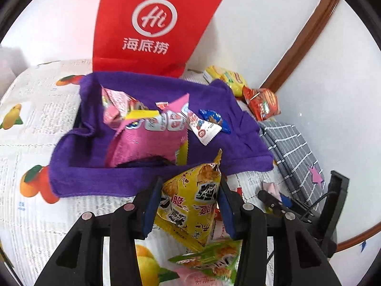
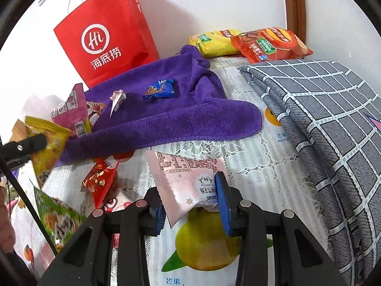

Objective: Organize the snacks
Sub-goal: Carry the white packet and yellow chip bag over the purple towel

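My left gripper is shut on a yellow snack packet and holds it just in front of the purple cloth-lined box. The box holds pink snack bags, a white packet and a blue candy. My right gripper is shut on a pale pink snack packet above the fruit-print tablecloth. The yellow packet and left gripper's finger show at the left of the right wrist view. The right gripper's finger shows at the lower right of the left wrist view.
A red paper bag stands against the wall behind the box. Yellow and orange chip bags lie at the back. A grey checked folded cloth lies on the right. A red packet and a green packet lie loose.
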`<state>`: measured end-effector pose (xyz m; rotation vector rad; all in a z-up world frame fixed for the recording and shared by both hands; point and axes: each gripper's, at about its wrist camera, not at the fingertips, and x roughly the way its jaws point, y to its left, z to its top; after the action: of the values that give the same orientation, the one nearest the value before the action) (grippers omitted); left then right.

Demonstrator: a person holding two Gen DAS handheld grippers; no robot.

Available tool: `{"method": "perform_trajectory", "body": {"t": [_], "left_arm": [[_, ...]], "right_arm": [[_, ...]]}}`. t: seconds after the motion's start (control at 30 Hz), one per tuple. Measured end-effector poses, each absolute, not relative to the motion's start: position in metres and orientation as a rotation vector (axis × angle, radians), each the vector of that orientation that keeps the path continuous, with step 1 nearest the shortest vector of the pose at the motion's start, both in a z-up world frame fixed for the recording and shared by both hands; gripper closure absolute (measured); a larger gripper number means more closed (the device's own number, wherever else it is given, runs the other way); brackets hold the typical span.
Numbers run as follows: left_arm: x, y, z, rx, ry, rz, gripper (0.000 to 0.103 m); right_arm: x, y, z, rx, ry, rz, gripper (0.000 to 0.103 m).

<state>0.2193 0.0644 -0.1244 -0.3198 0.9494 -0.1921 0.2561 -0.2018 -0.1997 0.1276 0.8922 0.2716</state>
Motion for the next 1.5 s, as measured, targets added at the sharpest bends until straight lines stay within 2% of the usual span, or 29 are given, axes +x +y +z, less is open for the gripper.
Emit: {"method": "perform_trajectory", "body": {"t": [0.4, 0.8, 1.2, 1.5], "left_arm": [[0.203, 0.097, -0.102, -0.331, 0.904, -0.163, 0.06], [0.208, 0.118, -0.063, -0.325, 0.855, -0.141, 0.06], [0.257, 0.131, 0.002, -0.273, 0.781, -0.047, 0.06], [0.308, 0.123, -0.004, -0.266, 0.775, -0.018, 0.06]], "right_arm": [[0.259, -0.206, -0.193, 0.177, 0.959, 0.287, 0.068], [0.255, -0.186, -0.129, 0.137, 0.861, 0.323, 0.068], [0.321, -0.15, -0.032, 0.178, 0.776, 0.376, 0.068], [0.377, -0.13, -0.03, 0.167, 0.821, 0.363, 0.068]]}}
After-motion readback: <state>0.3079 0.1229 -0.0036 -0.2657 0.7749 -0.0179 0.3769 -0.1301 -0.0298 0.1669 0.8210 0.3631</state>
